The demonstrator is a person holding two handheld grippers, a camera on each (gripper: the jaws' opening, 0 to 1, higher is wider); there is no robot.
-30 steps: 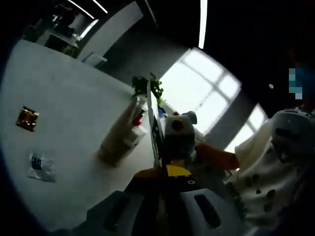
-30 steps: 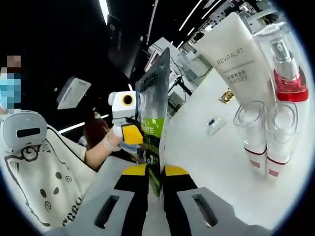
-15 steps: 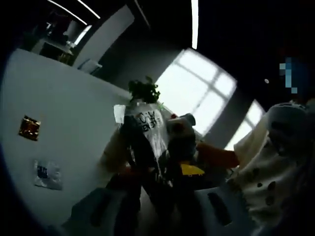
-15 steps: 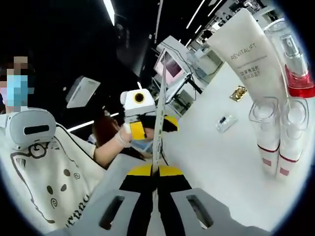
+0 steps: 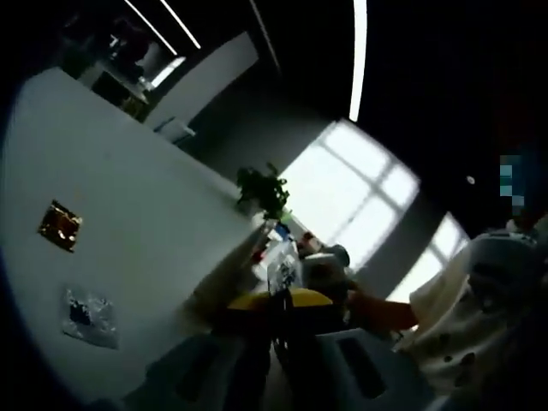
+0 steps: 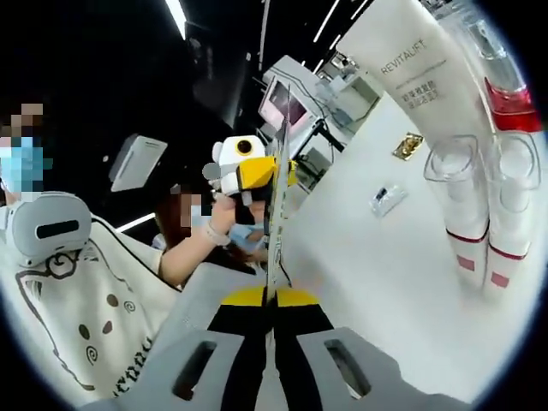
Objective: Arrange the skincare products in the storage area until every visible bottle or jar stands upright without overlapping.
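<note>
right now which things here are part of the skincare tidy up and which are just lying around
Job:
sachet pinched edge-on in the right gripper
white tube
red-collared pump bottle
clear holder

Lying about:
gold packet
clear packet
potted plant

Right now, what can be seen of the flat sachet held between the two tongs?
The sachet is a thin, flat packet seen almost edge-on in the right gripper view, a pale sliver rising from the shut right tongs, which pinch its lower end. Its upper part meets the yellow-tipped left tongs, held in a person's hand. In the left gripper view it shows dimly as a small pale piece at the tongs. Its print cannot be read.
</note>
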